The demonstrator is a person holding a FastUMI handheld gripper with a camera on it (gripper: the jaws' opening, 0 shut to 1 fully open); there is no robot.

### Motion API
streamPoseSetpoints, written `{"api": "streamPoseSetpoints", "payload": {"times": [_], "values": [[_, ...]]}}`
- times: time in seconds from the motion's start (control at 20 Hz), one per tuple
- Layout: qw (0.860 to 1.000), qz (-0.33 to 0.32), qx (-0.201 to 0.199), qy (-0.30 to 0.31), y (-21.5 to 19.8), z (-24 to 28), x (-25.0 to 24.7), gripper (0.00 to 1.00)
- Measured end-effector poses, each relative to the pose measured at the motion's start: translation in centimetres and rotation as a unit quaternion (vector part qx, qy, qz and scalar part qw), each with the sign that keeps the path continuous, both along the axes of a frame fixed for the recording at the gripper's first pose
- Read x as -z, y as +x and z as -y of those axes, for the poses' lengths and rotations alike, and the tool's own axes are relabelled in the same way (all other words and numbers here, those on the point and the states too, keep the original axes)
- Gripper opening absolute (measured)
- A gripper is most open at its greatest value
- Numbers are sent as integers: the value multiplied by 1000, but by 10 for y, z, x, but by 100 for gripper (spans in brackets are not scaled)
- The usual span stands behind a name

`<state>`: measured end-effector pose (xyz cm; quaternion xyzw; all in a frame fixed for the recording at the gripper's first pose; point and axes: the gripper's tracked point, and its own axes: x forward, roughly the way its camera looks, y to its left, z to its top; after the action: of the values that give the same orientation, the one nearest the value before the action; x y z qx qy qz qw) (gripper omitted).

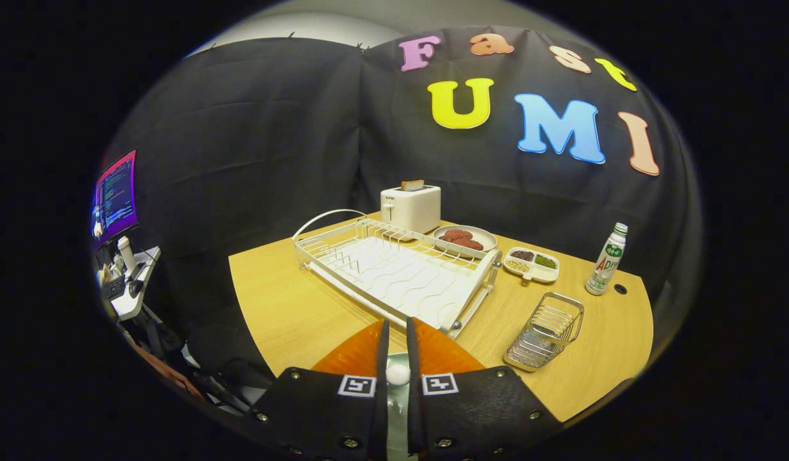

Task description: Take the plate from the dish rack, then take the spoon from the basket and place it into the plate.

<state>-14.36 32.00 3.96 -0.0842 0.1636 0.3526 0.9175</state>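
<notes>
The worktop (292,301) is a pale wooden surface set against the booth's black cloth wall. Largest on it is the white dish rack (401,272), lying diagonally across the middle with its near corner just ahead of the tool; its slots look bare. Behind the rack, at the far edge, stands a white toaster (412,208) with a slice of bread up top, and beside it a round dish (465,238) of reddish-brown pieces. Toward the right edge come a small divided tray (531,264) of grains, a bottle (607,259), and nearer, the wire basket (546,331); something pale lies inside it, likely the spoon, though I cannot make it out clearly.

The tool (397,349) hangs above the near edge of the worktop, its two fingers close together and clamped on the rim of the orange plate (362,352), which fans out to either side of them, off the rack.

The risk from here lies in the thin edge grip: a tilt or quick swing could let the plate pivot or slip. Setting it down too near the worktop's edge or against the rack's corner could knock it, and the basket looks light enough to tip when the spoon is drawn out.
</notes>
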Motion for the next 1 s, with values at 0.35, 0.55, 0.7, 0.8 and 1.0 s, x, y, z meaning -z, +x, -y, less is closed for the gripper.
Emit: {"api": "streamPoseSetpoints", "payload": {"times": [0.35, 0.55, 0.7, 0.8, 1.0], "values": [[999, 17, 33, 2, 5, 9, -17, 17], [992, 80, 95, 28, 30, 38, -77, 29], [983, 108, 144, 49, 48, 67, -119, 29], [973, 128, 182, 61, 58, 90, -150, 29], [948, 158, 266, 73, 65, 134, -205, 29]]}}
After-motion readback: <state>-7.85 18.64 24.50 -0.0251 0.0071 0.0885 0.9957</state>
